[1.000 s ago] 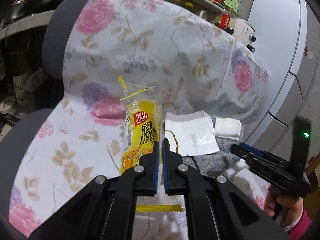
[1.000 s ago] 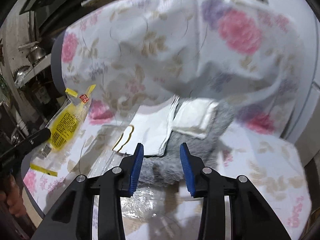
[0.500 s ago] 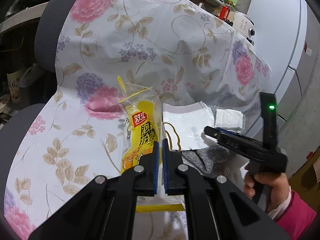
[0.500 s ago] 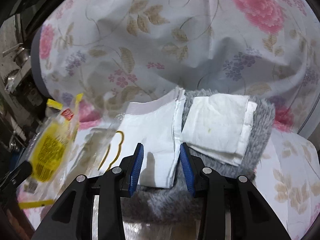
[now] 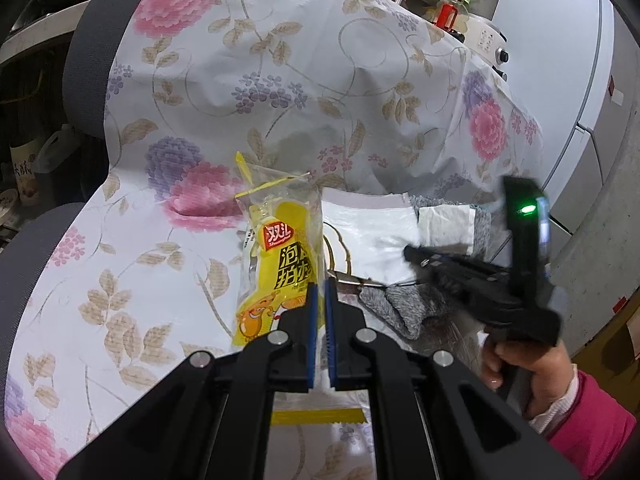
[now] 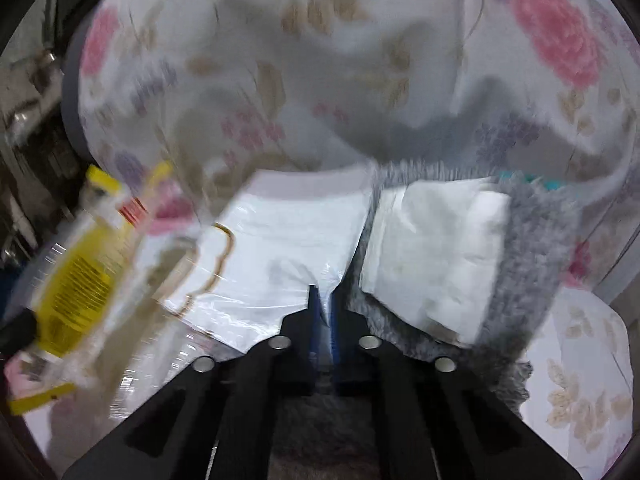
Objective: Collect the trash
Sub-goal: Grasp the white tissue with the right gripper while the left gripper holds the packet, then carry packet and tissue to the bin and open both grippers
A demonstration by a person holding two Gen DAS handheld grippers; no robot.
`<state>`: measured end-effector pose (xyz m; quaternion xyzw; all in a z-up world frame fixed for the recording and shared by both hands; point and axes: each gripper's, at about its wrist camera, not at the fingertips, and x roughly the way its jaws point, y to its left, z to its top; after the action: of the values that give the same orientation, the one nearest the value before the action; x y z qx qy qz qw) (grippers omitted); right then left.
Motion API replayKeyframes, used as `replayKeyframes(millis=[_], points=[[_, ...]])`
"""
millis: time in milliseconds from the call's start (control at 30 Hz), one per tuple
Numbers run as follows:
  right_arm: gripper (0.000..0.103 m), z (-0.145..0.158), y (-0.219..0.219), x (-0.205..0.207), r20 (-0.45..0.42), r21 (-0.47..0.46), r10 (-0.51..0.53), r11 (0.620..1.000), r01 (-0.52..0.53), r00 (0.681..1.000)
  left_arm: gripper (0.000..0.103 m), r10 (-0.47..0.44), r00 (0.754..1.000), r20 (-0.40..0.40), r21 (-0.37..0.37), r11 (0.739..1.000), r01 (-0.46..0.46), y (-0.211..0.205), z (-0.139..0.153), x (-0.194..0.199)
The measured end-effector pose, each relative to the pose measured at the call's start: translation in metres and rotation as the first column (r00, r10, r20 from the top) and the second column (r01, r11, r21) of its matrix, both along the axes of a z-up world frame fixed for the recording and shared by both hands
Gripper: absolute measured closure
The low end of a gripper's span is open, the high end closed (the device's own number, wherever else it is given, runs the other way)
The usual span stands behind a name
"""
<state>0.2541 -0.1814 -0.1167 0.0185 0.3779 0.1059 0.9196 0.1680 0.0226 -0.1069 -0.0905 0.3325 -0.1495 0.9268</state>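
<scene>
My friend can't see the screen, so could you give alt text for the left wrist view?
The left hand-held gripper is shut on a yellow snack wrapper above a floral chair cover. To its right, the right hand-held gripper reaches over a white plastic bag, with a folded tissue on grey fleece beyond.

yellow wrapper (image 5: 280, 264), pink-and-purple floral cover (image 5: 280, 80), grey fleece (image 6: 532, 264)

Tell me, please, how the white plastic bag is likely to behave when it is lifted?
Probably floppy: the white bag is thin, wrinkled film, so it should droop from the right gripper pinching its corner. Likely light and somewhat slippery, given its glossy sheen.
</scene>
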Motion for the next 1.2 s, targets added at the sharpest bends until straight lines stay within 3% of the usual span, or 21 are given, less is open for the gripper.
replayKeyframes(millis=[167, 433, 800, 1033, 1200], points=[[0.102, 0.042, -0.007, -0.025, 0.102, 0.094, 0.049, 0.994, -0.059, 0.994, 0.101, 0.019, 1.0, 0.006, 0.008, 1.0, -0.019, 0.004, 0.003, 0.001], [0.102, 0.101, -0.032, -0.071, 0.222, 0.12, 0.019, 0.992, -0.047, 0.975, 0.101, 0.017, 0.997, 0.079, 0.017, 1.0, -0.019, 0.0, 0.034, -0.02], [0.102, 0.108, -0.1, -0.171, 0.317, 0.053, -0.152, 0.988, 0.143, 0.936, 0.101, -0.188, 0.968, 0.168, 0.001, 0.982, 0.191, -0.075, 0.073, -0.081], [0.102, 0.099, -0.183, -0.251, 0.325, 0.043, -0.342, 0.937, 0.347, 0.882, 0.101, -0.374, 0.909, 0.185, 0.01, 0.925, 0.379, -0.158, 0.068, -0.119], [0.102, 0.086, -0.236, -0.313, 0.325, 0.018, -0.483, 0.863, 0.505, 0.813, 0.101, -0.526, 0.821, 0.22, -0.006, 0.841, 0.54, -0.229, 0.055, -0.151]])
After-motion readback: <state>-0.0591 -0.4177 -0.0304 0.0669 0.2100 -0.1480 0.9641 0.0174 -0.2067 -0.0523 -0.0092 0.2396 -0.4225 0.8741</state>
